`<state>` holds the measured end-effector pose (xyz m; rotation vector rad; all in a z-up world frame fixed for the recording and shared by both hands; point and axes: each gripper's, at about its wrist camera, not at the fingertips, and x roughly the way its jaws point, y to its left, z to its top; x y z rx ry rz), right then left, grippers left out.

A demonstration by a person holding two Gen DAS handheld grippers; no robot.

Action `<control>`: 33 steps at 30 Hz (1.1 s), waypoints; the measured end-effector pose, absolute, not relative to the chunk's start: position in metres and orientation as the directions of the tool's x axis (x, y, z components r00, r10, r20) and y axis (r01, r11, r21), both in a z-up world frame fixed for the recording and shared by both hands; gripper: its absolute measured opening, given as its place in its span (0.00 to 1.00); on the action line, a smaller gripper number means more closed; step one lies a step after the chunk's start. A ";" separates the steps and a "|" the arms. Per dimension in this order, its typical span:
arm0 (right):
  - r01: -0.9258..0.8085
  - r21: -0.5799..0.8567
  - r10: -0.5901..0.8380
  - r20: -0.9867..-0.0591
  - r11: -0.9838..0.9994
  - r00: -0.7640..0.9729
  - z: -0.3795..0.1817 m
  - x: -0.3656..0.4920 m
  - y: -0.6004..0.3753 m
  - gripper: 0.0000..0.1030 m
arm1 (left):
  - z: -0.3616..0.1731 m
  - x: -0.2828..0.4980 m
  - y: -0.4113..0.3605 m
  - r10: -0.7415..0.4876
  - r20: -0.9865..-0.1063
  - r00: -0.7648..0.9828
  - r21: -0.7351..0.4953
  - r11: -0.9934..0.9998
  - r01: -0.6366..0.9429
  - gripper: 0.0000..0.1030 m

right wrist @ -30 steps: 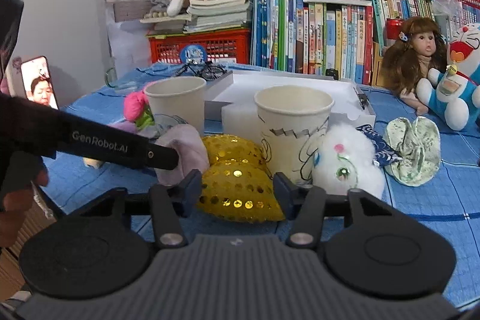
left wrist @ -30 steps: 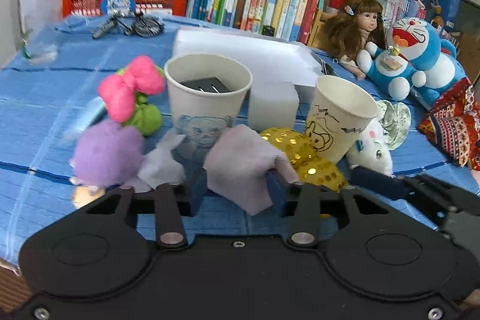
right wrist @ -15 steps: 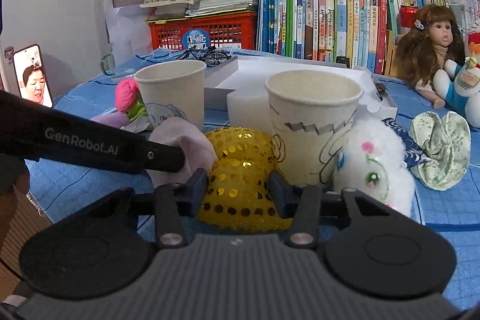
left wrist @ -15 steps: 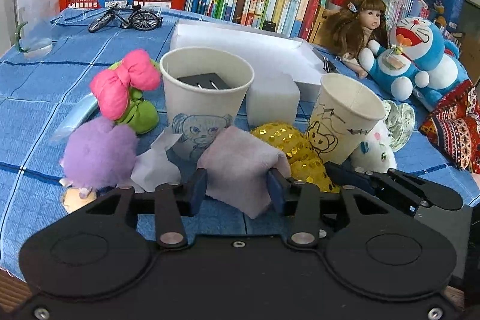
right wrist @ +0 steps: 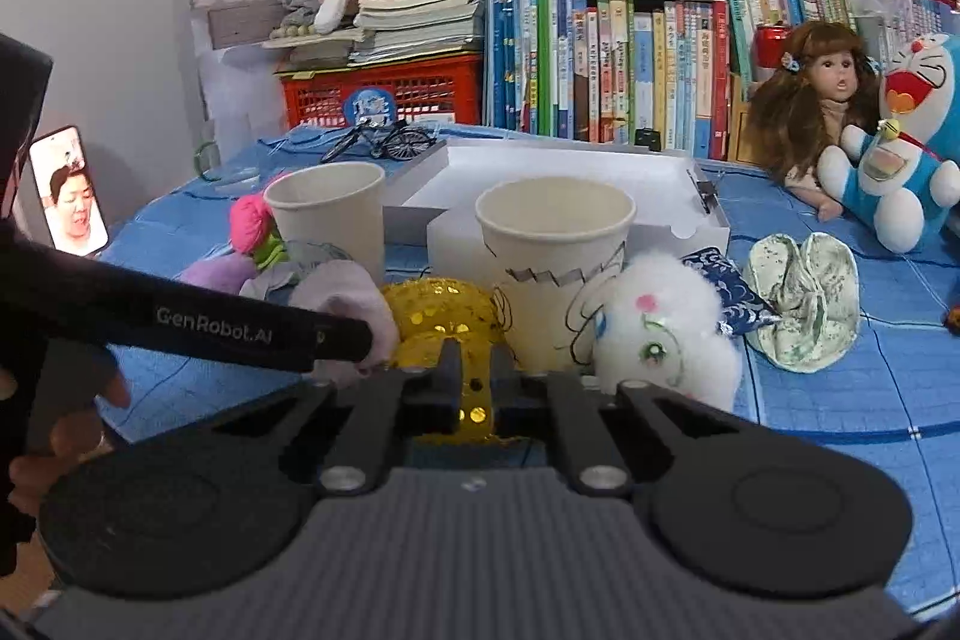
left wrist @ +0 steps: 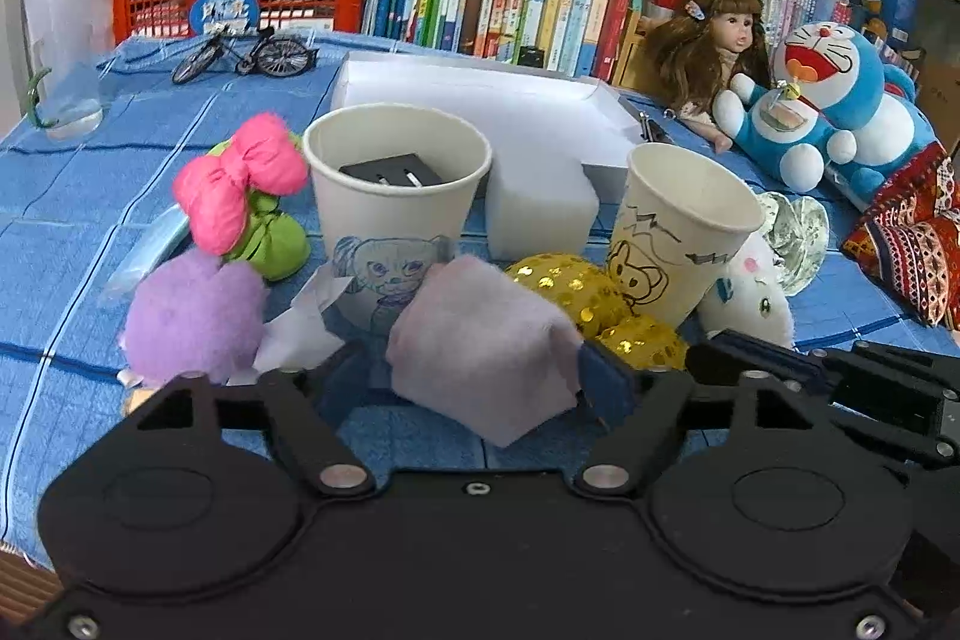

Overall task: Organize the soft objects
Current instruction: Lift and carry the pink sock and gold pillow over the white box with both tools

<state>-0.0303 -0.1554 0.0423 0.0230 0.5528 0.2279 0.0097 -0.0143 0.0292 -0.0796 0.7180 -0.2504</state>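
Note:
My left gripper (left wrist: 474,370) is open around a pale lilac soft pouch (left wrist: 480,346) that lies on the blue cloth in front of the bear-drawn paper cup (left wrist: 393,196). My right gripper (right wrist: 477,382) is shut on a gold sequinned soft toy (right wrist: 444,310) in front of the second paper cup (right wrist: 555,268). The gold toy also shows in the left wrist view (left wrist: 576,280), with the right gripper (left wrist: 780,370) beside it. A purple pom-pom (left wrist: 192,316), a pink-and-green bow toy (left wrist: 246,196) and a white fluffy toy (right wrist: 660,334) lie around the cups.
A white foam block (left wrist: 540,214) and a white box (left wrist: 480,100) stand behind the cups. A doll (right wrist: 816,100), a Doraemon plush (right wrist: 906,148), a green fabric pouch (right wrist: 804,298), a toy bicycle (left wrist: 246,52) and books line the back. The left bear cup holds a black plug (left wrist: 390,169).
My right gripper has closed on the gold sequinned toy. My left gripper has come closer to the lilac pouch, its jaws still spread around it.

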 end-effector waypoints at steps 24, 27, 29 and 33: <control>-0.232 0.076 0.235 -0.550 0.970 0.801 0.026 -0.021 -0.137 0.40 | 0.057 0.001 0.003 -0.381 -0.608 0.696 -0.276 0.924 0.264 0.23; -0.253 0.083 0.260 -0.505 0.964 0.823 0.044 -0.034 -0.141 0.40 | 0.081 -0.006 0.004 -0.393 -0.559 0.730 -0.259 0.919 0.297 0.23; -0.263 0.082 0.270 -0.475 0.961 0.838 0.057 -0.039 -0.144 0.41 | 0.099 -0.007 0.005 -0.400 -0.528 0.749 -0.243 0.916 0.318 0.23; -0.262 0.098 0.278 -0.420 0.960 0.864 0.083 -0.041 -0.152 0.41 | 0.132 0.000 0.007 -0.379 -0.488 0.786 -0.194 0.925 0.326 0.23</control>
